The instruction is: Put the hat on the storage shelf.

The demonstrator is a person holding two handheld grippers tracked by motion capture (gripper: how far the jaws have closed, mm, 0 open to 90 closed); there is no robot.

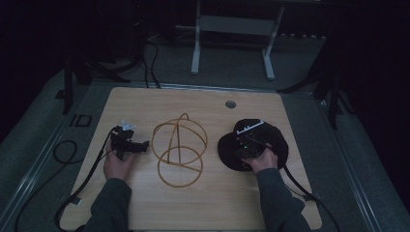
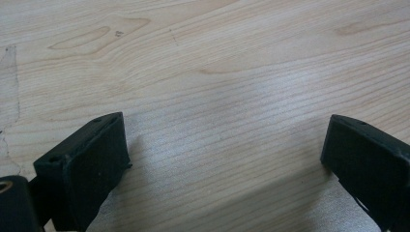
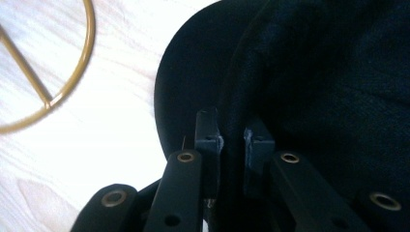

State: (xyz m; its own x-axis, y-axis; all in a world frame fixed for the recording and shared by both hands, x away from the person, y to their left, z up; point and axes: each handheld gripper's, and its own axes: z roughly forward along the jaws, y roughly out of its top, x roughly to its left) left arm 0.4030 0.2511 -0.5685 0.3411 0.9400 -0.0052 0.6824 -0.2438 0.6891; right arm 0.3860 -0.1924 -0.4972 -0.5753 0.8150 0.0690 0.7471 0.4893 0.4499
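Both forearms enter from the bottom edge. Left gripper (image 1: 129,145) held low, left of centre, jaws spread wide, nothing between them. Right gripper (image 1: 249,147) at the right, jaws pinched together on a fold of black fabric.

Left gripper (image 2: 222,164) seen w/ jaws spread wide apart, nothing held btwn them, bare light-wood table (image 2: 217,63) shown beneath & ahead.
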